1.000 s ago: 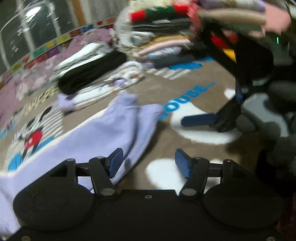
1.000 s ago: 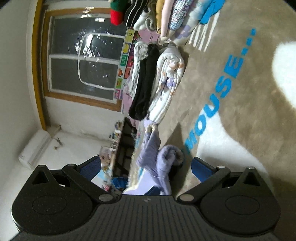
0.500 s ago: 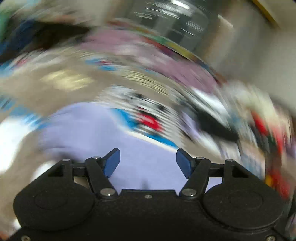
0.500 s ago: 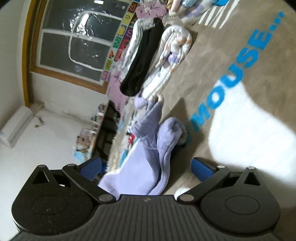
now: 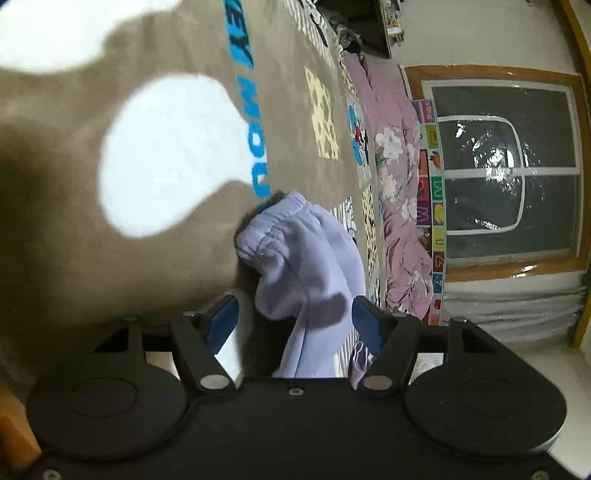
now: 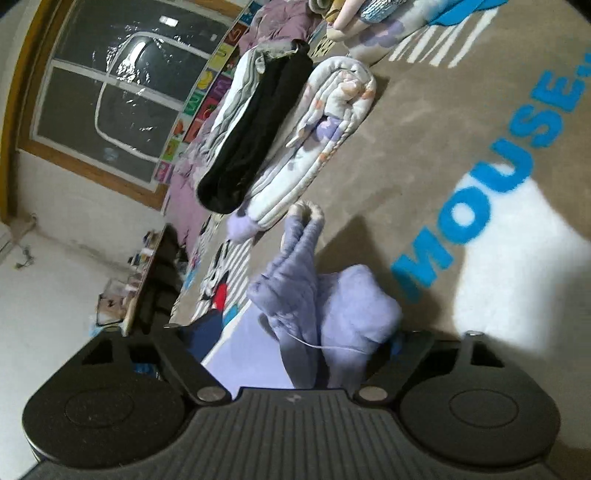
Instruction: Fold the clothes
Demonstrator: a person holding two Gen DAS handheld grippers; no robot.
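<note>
A lavender fleece garment lies on the brown Mickey Mouse carpet. In the left wrist view its elastic hem end bunches up right in front of my left gripper, whose blue pads are apart with the cloth between them. In the right wrist view the garment's cuffed ends rise between the pads of my right gripper, which is open around the cloth. Both views are rolled sideways.
Folded clothes lie on the carpet ahead of the right gripper: a black piece and a white floral piece, with a stack beyond. A pink floral quilt runs along the window wall.
The left gripper has swung round from facing the clothes stacks to the garment's hem end. The right gripper has moved in until the cuffed ends sit between its pads.
</note>
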